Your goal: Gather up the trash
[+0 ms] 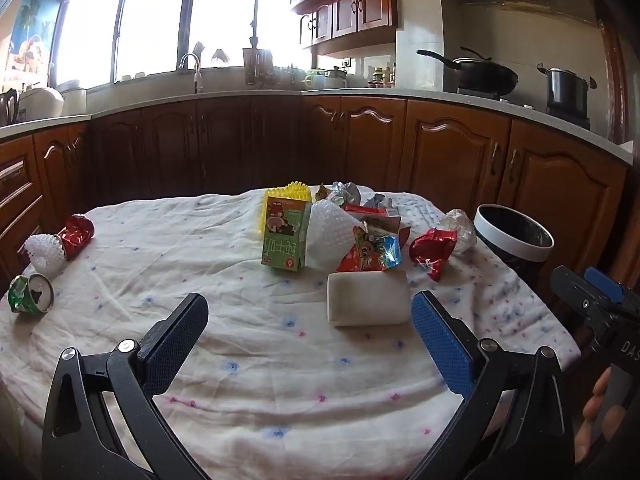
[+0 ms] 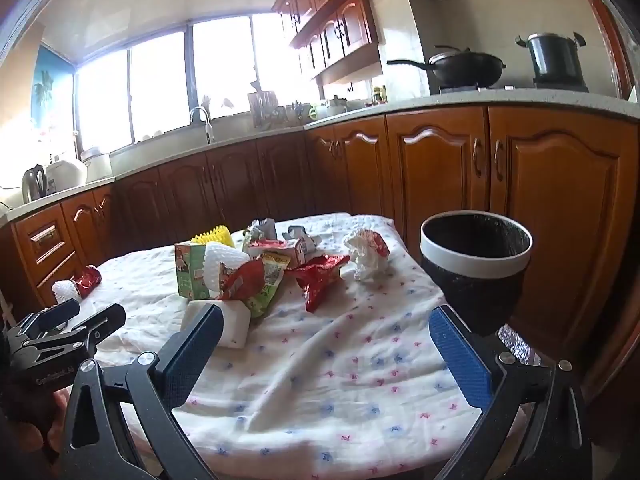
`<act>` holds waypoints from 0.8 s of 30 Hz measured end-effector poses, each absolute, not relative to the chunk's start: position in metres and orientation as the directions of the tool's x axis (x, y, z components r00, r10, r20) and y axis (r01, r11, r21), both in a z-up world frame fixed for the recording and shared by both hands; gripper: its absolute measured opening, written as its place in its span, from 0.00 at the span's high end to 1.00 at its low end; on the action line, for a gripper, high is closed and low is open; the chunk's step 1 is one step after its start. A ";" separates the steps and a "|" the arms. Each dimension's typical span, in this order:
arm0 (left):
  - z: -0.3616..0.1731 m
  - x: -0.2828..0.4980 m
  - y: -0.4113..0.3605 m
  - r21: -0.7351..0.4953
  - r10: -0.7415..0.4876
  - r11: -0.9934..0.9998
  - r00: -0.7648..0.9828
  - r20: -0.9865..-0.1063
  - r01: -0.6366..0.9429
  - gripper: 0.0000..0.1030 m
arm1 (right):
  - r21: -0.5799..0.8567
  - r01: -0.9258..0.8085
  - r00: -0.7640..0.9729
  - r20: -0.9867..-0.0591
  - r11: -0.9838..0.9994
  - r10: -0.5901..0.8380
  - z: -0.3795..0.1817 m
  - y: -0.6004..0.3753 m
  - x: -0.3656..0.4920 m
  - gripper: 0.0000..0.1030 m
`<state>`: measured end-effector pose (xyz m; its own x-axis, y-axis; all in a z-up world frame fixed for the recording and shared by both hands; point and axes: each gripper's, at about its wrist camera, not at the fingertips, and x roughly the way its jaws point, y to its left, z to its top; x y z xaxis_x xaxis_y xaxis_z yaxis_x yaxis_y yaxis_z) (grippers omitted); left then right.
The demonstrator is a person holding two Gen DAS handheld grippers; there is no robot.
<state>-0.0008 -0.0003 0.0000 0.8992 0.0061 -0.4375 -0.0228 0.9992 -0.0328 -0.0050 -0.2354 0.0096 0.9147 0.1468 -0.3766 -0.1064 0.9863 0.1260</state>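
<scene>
On the cloth-covered surface [image 1: 240, 360], trash is sitting in three spots: a central pile with a green carton [image 1: 286, 234], white foam net [image 1: 332, 236] and snack wrapper [image 1: 372, 252]; a white block [image 1: 368, 298] just in front of it; a red foil [image 1: 432, 250] and a crumpled white wad [image 1: 460, 226] toward the bin [image 2: 476, 264]; and, well apart on the far left, a crushed can [image 1: 31, 294], another foam net [image 1: 44, 254] and a red wrapper [image 1: 78, 232]. Left gripper [image 1: 310, 320] is hovering wide open and empty, tilted down, with the block near its right finger. Right gripper [image 2: 326, 340] is also wide open and empty, bin just off its right finger at the surface edge. Nothing looks collected yet, so I'm reading this as picking the first grab. Suggest the right side takes the red foil or wad, as they're closest to the bin. Come in low, close on the crumpled bulk, not a loose edge. Cloth is wrinkled, so keep the fingers from snagging it. Left side should start with the block, centring it between the fingers first. Carton is standing upright and may tip if nudged.
</scene>
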 end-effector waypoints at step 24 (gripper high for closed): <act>0.009 -0.008 -0.001 -0.036 0.011 0.999 0.903 -0.430 -0.029 0.00 | 0.138 -0.134 0.915 -0.363 0.981 0.176 0.001 -0.230 -0.004 0.00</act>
